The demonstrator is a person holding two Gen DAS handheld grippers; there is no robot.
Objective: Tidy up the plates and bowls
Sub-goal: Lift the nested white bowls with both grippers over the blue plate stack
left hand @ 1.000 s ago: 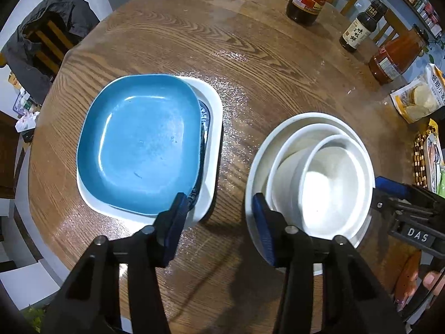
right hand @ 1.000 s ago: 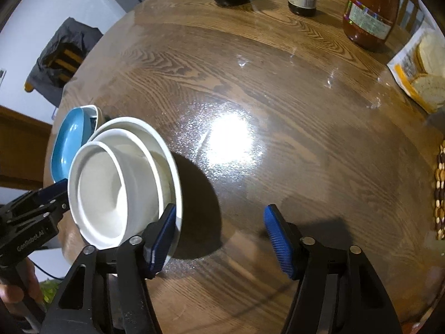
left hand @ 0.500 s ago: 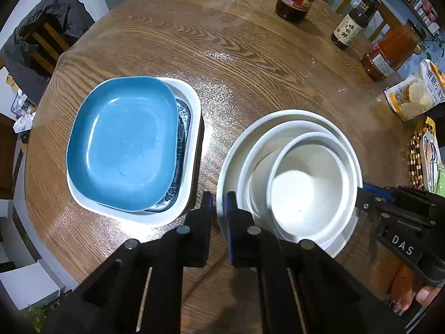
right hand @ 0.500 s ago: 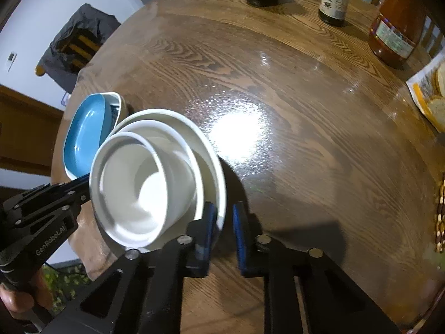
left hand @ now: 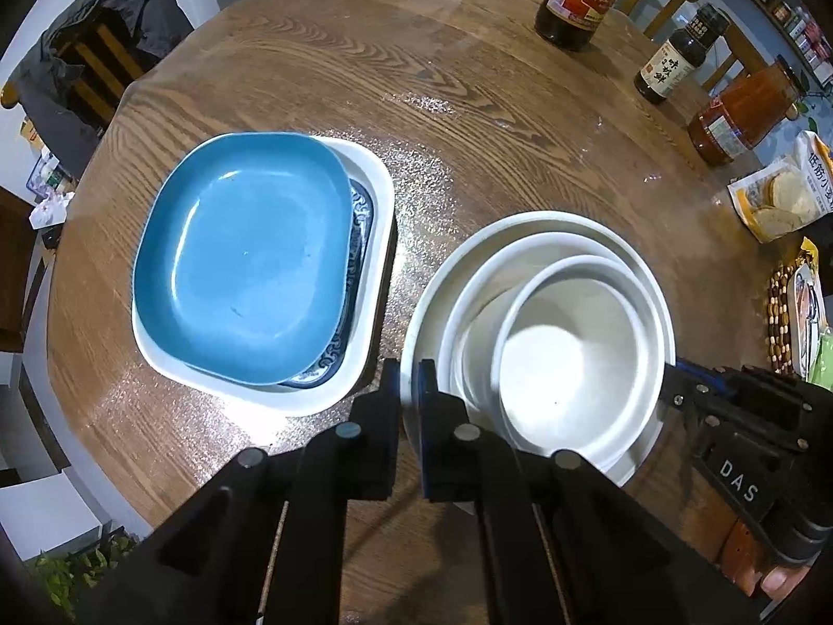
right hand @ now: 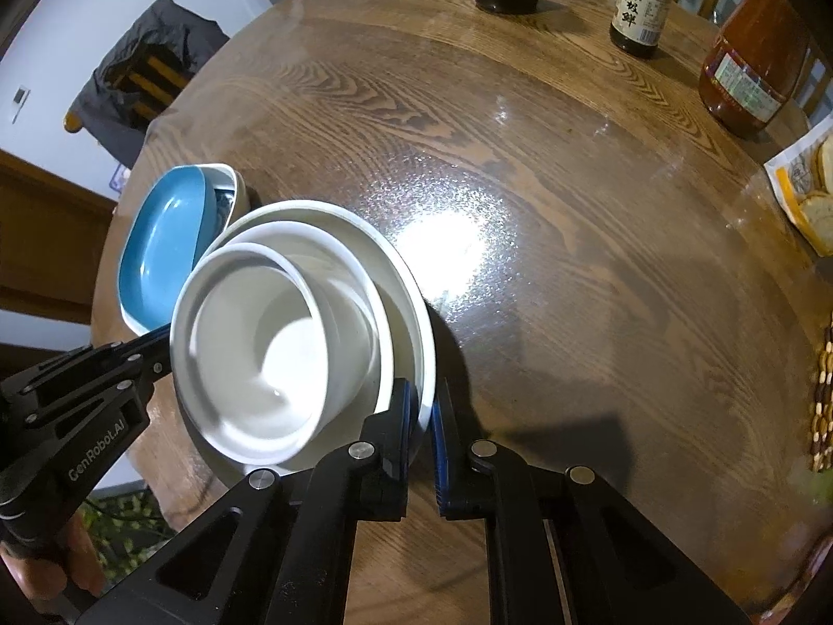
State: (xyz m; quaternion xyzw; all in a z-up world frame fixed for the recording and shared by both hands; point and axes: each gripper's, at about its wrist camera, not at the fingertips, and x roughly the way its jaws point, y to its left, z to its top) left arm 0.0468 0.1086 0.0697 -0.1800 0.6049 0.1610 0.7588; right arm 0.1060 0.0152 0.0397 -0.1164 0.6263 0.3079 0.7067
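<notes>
Both grippers—L [left hand: 410,388], R [right hand: 424,406]—clamped shut, pointing steeply down.

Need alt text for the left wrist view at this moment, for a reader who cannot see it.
The left gripper is shut on the near rim of the largest of three nested white bowls on a round wooden table, while the right gripper pinches the opposite rim. Left of the bowls sits a blue plate stacked on a patterned plate and a white dish; bottles stand at the far edge.

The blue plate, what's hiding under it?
Under the blue plate a blue-patterned dish peeks out, inside a white dish. Most of both is covered, so anything else there is hidden.
</notes>
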